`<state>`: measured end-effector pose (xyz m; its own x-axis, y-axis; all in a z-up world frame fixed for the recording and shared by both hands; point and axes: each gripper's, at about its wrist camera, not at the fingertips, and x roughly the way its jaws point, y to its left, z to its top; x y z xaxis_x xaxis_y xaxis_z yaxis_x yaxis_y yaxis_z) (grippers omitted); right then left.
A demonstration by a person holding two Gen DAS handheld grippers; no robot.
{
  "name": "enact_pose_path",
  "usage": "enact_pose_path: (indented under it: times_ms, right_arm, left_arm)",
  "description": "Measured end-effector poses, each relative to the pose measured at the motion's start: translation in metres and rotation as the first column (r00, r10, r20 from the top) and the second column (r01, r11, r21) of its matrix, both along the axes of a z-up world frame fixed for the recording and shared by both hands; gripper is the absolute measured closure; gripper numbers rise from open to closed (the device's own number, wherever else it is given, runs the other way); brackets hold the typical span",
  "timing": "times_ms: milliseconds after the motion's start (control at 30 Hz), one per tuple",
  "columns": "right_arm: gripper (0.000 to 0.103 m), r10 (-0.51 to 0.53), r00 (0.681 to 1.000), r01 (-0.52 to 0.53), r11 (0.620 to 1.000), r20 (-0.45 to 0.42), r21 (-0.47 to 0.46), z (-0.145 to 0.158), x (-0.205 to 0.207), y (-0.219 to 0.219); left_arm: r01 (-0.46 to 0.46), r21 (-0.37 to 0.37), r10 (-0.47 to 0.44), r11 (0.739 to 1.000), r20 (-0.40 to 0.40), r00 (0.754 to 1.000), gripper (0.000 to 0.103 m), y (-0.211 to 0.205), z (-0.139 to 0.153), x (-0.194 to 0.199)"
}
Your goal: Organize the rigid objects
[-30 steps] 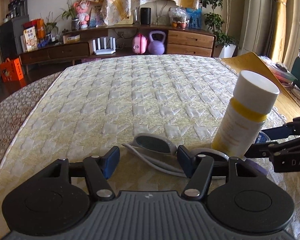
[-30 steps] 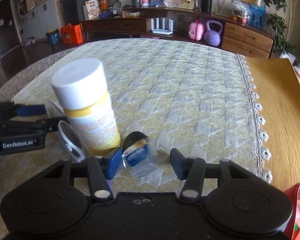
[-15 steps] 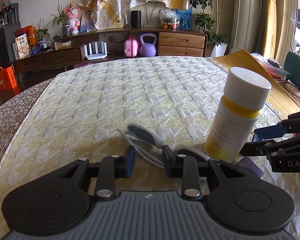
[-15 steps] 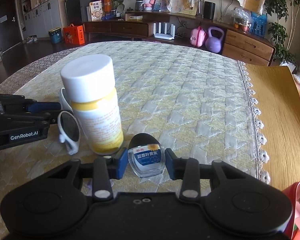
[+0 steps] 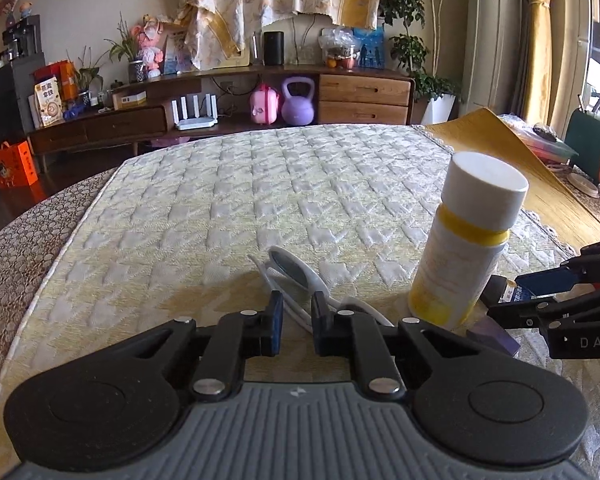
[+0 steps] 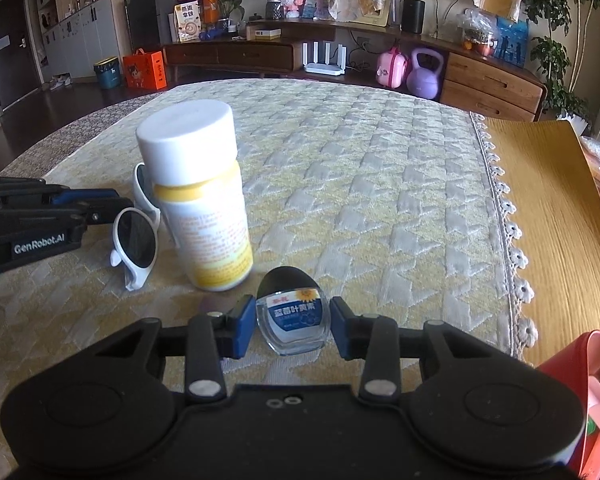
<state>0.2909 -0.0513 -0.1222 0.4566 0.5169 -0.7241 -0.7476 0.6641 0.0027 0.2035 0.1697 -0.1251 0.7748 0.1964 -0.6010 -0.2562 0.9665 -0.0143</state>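
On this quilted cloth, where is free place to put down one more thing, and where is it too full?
Free: the quilted cloth beyond the white-capped bottle, up to its lace edge, and the bare wood right of it. Crowded: the near strip, where white sunglasses, bottle and small jar sit between both tools.

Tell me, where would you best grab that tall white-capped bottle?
Probably the bottle by its straight round body below the yellow band, fingers coming level from its open right side. It stands upright; the sunglasses crowd its left, the small jar its front.
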Motion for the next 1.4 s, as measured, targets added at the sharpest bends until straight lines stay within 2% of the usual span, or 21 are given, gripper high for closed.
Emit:
enact_pose_path:
  times_ms: [300, 333, 400, 467, 500, 667, 833, 933, 1067, 1400]
  right_arm:
    - [0.064, 0.002, 1.000, -0.002, 1.000, -0.003, 0.001, 0.000, 0.002, 0.001]
    - [0.064, 0.002, 1.000, -0.002, 1.000, -0.003, 0.000, -0.001, 0.001, 0.001]
    - [0.064, 0.004, 1.000, -0.004, 1.000, -0.003, -0.001, -0.001, 0.001, 0.001]
    - [0.064, 0.005, 1.000, -0.005, 1.000, -0.005, -0.001, -0.001, 0.001, 0.001]
    - [0.064, 0.005, 1.000, -0.005, 1.000, -0.005, -0.003, -0.001, 0.000, 0.001]
    - [0.064, 0.010, 1.000, -0.010, 1.000, -0.004, -0.006, -0.001, -0.003, 0.000]
    - [0.064, 0.013, 1.000, -0.013, 1.000, -0.003, -0.014, -0.001, -0.004, 0.000]
    - [0.064, 0.016, 1.000, -0.016, 1.000, -0.001, -0.017, -0.001, -0.003, 0.000]
    - [0.064, 0.015, 1.000, -0.015, 1.000, -0.001, -0.014, -0.002, -0.002, 0.000]
    - [0.064, 0.017, 1.000, -0.017, 1.000, 0.001, -0.014, -0.002, -0.001, 0.000]
  left_arm:
    - [0.083, -0.065, -0.084, 0.994, -0.017, 0.996, 0.087, 0.019, -0.001, 0.000]
    - [0.092, -0.068, -0.094, 0.993, -0.015, 0.995, 0.083, 0.020, -0.001, -0.002]
    - [0.101, -0.062, -0.101, 0.993, -0.005, 0.995, 0.066, 0.022, 0.000, -0.008]
    - [0.094, -0.050, -0.093, 0.994, 0.016, 0.995, 0.026, 0.023, 0.002, -0.016]
    - [0.090, -0.044, -0.088, 0.995, 0.037, 0.995, 0.023, 0.024, 0.004, -0.020]
    - [0.112, -0.002, -0.112, 0.994, 0.048, 0.993, 0.023, 0.027, 0.012, -0.017]
    - [0.207, 0.037, -0.209, 0.978, 0.054, 0.976, 0.022, 0.029, 0.011, 0.001]
    - [0.230, 0.075, -0.234, 0.970, 0.051, 0.971, 0.022, 0.029, 0.010, 0.011]
    - [0.230, 0.050, -0.232, 0.972, 0.035, 0.972, 0.022, 0.035, 0.004, 0.026]
    - [0.263, 0.067, -0.265, 0.962, 0.015, 0.964, 0.023, 0.025, -0.011, 0.039]
